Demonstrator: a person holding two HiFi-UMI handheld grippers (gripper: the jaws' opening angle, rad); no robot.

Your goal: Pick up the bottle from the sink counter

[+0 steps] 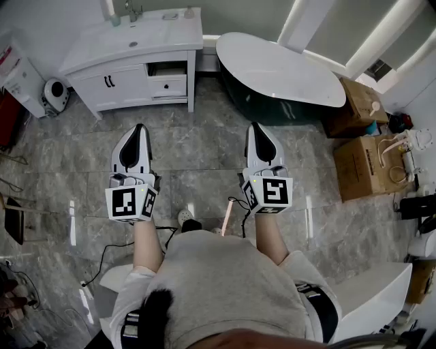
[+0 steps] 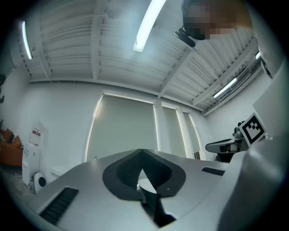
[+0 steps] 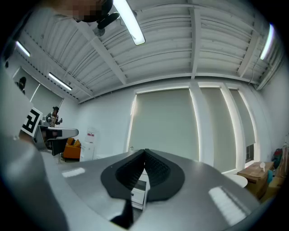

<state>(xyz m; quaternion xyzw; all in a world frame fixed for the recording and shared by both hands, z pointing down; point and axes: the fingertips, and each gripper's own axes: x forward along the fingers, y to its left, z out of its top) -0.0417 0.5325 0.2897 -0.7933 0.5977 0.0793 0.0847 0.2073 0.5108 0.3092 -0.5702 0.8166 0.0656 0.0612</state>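
Note:
The white sink counter (image 1: 153, 37) stands far ahead at the upper left of the head view. By the faucet (image 1: 133, 10) on it are a small greenish item (image 1: 114, 20) and a small bottle (image 1: 189, 11), both too tiny to make out. My left gripper (image 1: 138, 129) and right gripper (image 1: 255, 127) are held side by side over the floor, well short of the counter. Both point forward and both are shut with nothing in them. In the left gripper view the jaws of the left gripper (image 2: 142, 151) meet at their tips; the right gripper (image 3: 145, 151) looks the same in the right gripper view.
A white bathtub (image 1: 279, 68) lies right of the counter. Cardboard boxes (image 1: 364, 167) stand at the right, a white round device (image 1: 54, 94) left of the cabinet. Cables (image 1: 102, 262) trail over the grey marble floor (image 1: 197, 146) near the person's feet.

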